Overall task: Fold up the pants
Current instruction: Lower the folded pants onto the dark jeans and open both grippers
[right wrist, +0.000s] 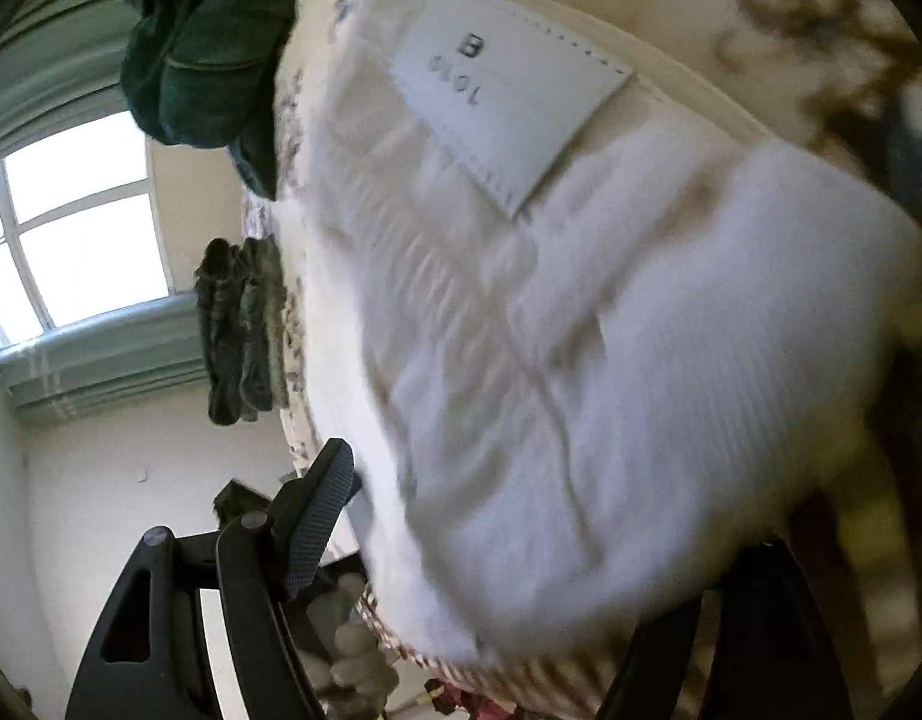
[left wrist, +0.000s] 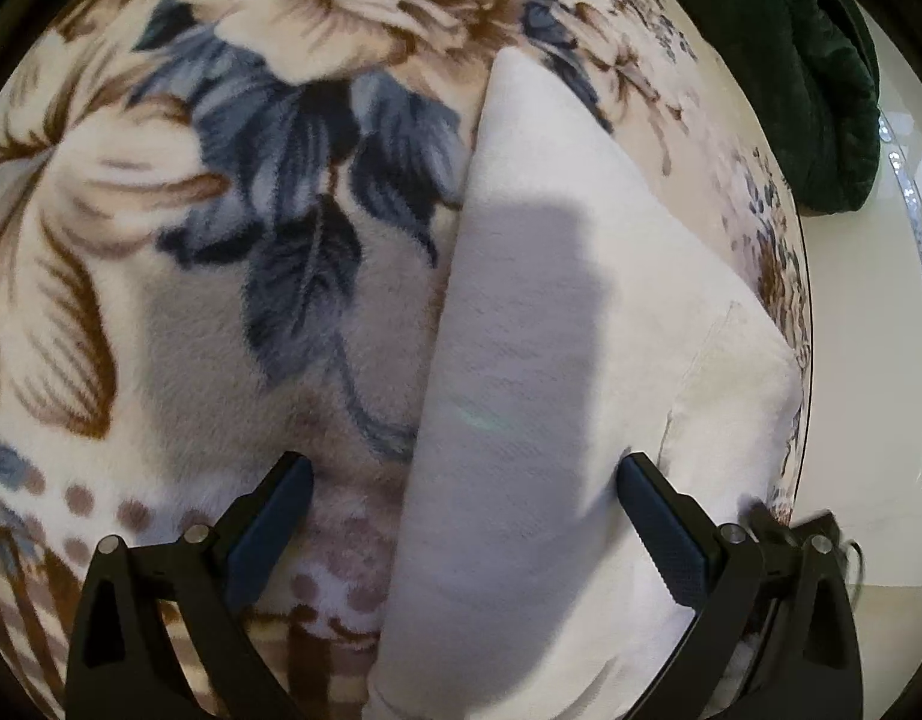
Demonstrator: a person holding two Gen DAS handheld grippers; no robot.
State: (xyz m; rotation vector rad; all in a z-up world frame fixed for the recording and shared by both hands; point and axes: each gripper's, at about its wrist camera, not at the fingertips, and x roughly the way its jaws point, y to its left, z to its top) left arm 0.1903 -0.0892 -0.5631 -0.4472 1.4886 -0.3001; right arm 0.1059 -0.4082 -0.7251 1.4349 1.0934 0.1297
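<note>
White pants [left wrist: 581,312], cream blanket [left wrist: 161,240] with brown-and-blue flowers, dark green garment [left wrist: 809,60]

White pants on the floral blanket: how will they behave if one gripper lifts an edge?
The white pants are probably floppy: soft creases, draped edge. Likely light but bulky, already lying in layers. The fuzzy blanket may add drag.
</note>
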